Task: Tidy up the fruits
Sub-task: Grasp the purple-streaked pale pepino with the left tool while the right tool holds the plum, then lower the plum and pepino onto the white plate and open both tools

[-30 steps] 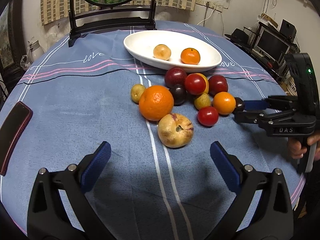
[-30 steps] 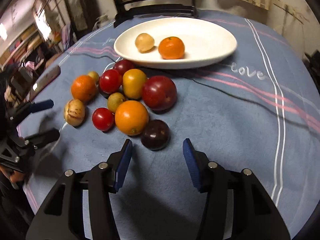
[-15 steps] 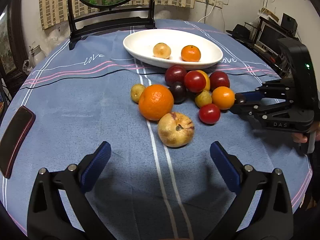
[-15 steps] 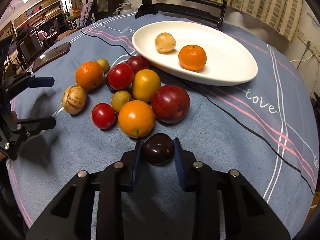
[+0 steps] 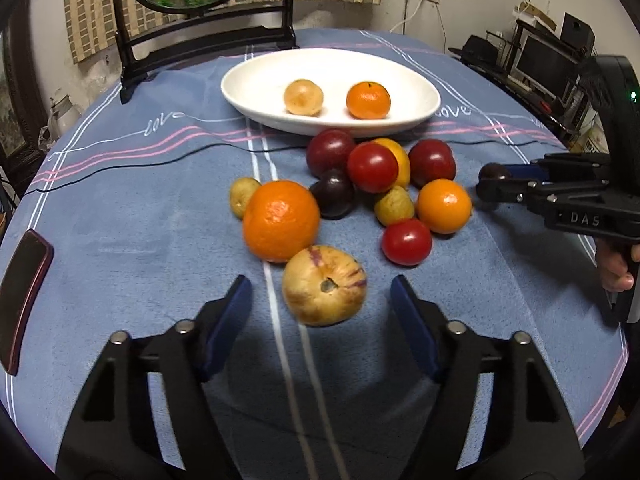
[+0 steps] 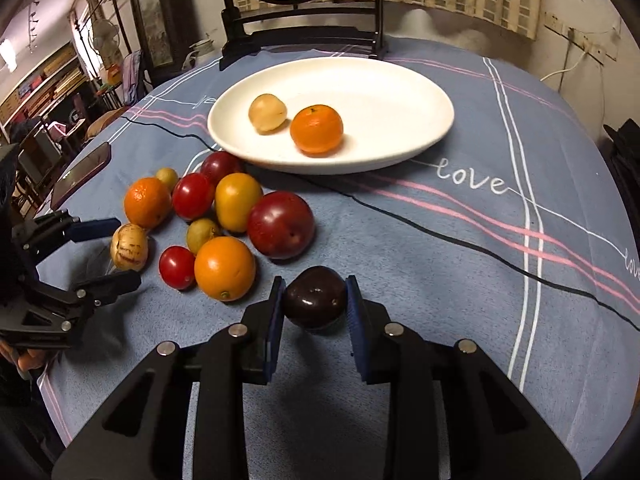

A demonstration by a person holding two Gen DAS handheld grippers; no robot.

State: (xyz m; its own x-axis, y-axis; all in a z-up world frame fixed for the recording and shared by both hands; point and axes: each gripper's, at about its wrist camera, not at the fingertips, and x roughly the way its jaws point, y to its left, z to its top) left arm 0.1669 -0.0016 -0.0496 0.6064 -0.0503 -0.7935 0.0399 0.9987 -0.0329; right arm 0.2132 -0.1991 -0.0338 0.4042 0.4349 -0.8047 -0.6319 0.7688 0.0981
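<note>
dark plum half hidden by right tongs

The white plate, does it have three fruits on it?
No, the plate holds only two: a pale fruit and an orange.

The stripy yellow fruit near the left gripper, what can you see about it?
The stripy yellow fruit is round and pale yellow with purple streaks and a dark dimple facing the camera. It sits on the blue tablecloth, between the left gripper's closing blue pads, not yet pinched. It appears to touch the big orange behind it.
</note>
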